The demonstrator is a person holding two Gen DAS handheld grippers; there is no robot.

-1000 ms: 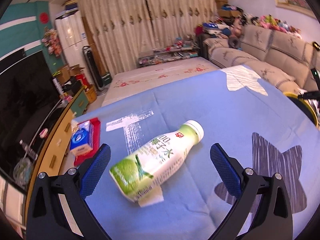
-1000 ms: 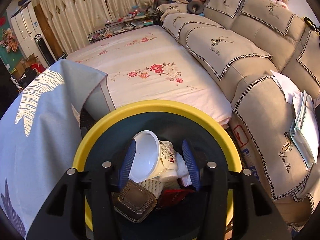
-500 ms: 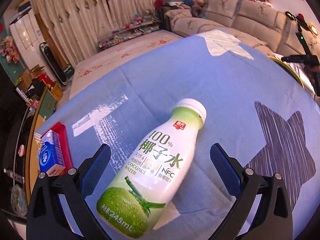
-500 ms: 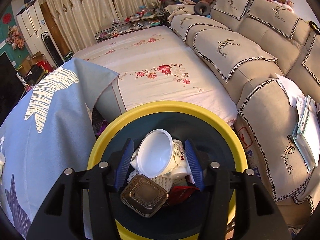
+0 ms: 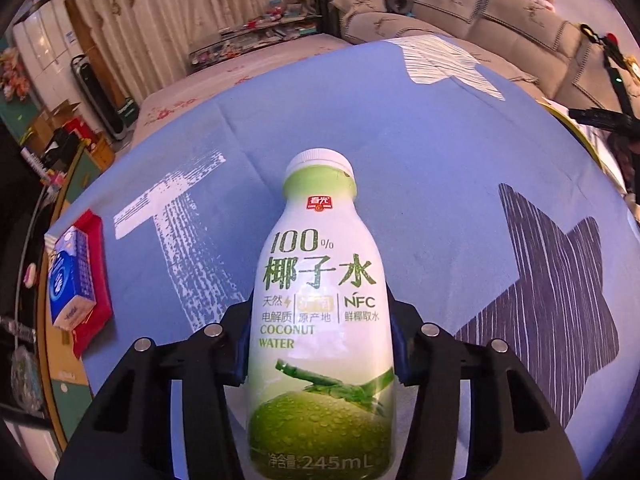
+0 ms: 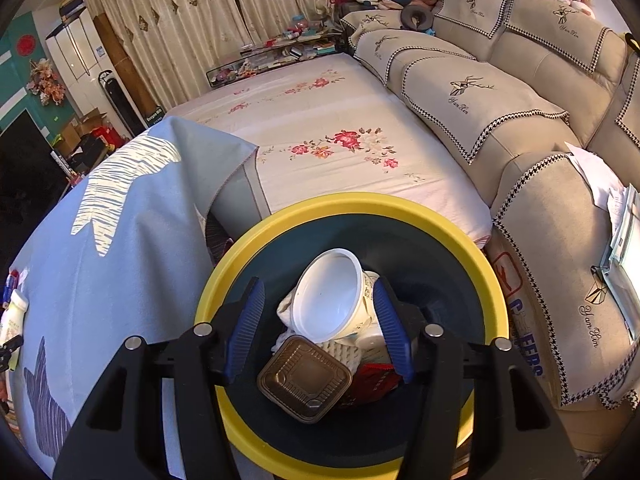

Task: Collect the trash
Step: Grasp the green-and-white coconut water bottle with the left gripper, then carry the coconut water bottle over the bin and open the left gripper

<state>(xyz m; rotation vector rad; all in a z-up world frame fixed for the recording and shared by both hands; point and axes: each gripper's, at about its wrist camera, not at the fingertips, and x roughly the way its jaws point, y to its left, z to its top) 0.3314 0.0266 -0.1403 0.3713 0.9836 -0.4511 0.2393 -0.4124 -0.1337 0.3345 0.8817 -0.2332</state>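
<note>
In the left wrist view my left gripper (image 5: 320, 336) is shut on a white and green coconut water bottle (image 5: 320, 300), its white cap pointing away, over the blue tablecloth (image 5: 440, 168). In the right wrist view my right gripper (image 6: 320, 320) hangs open and empty above a yellow-rimmed bin (image 6: 256, 240). Inside the bin lie a white paper cup (image 6: 326, 294), a brown foil tray (image 6: 306, 378) and a red wrapper (image 6: 372, 376). The bottle also shows at the far left of the right wrist view (image 6: 12, 316).
A blue tissue pack (image 5: 70, 280) on a red pouch (image 5: 94, 304) lies at the table's left edge. A beige sofa (image 6: 520, 92) with papers (image 6: 620, 224) stands right of the bin. A floral bed cover (image 6: 340, 148) lies behind it.
My left gripper moved forward around the bottle and closed on it; the bottle now points straight ahead. My right gripper rose slightly above the bin and stayed open.
</note>
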